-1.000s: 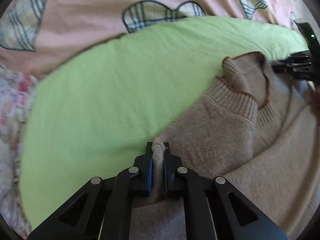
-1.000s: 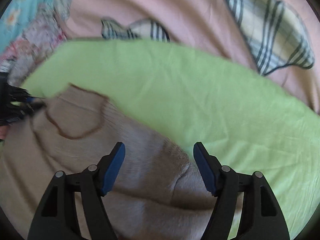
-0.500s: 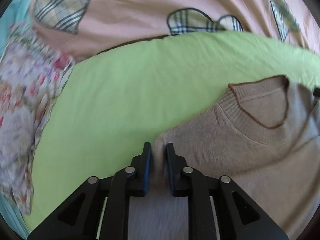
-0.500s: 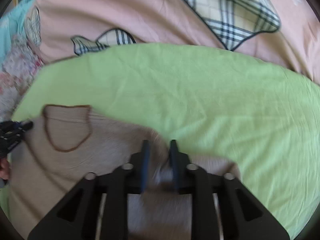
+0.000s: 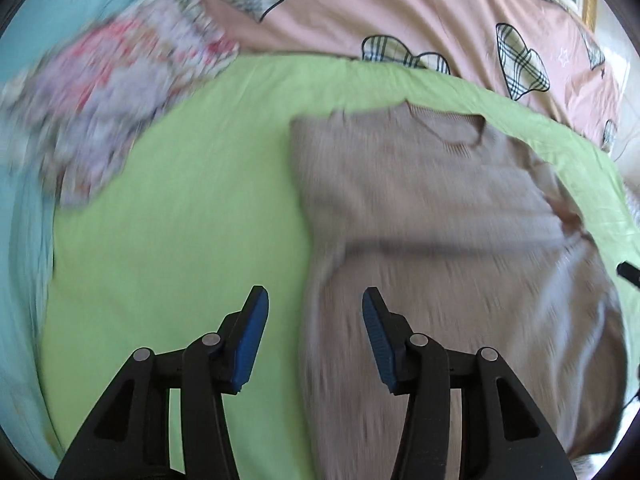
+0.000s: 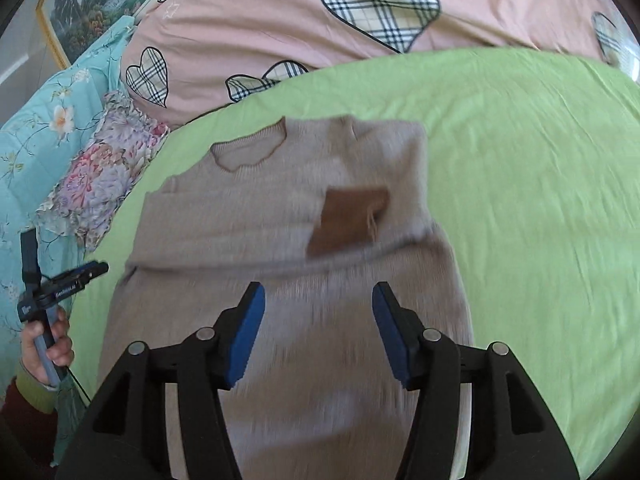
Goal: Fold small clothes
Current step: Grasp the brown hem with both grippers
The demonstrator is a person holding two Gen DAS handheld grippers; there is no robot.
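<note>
Only our right view shows the sweater's (image 6: 280,216) brown patch (image 6: 348,220); both claws (image 5: 314,340) (image 6: 318,336) have just spread, pinching nothing.

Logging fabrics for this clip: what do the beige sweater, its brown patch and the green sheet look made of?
Beige sweater: soft matte knit, probably wool or acrylic, with a ribbed neckline.
Brown patch: smooth, flat, perhaps suede or faux leather; blur leaves it open.
Green sheet: thin matte woven cloth, likely cotton, finely creased.

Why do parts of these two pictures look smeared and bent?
Left wrist view: the beige knitted sweater and floral cloth are streaked with motion blur. Right wrist view: the sweater's lower part is smeared, the pink heart-patterned bedcover sharper. Both views curve at the edges, a fisheye effect.
</note>
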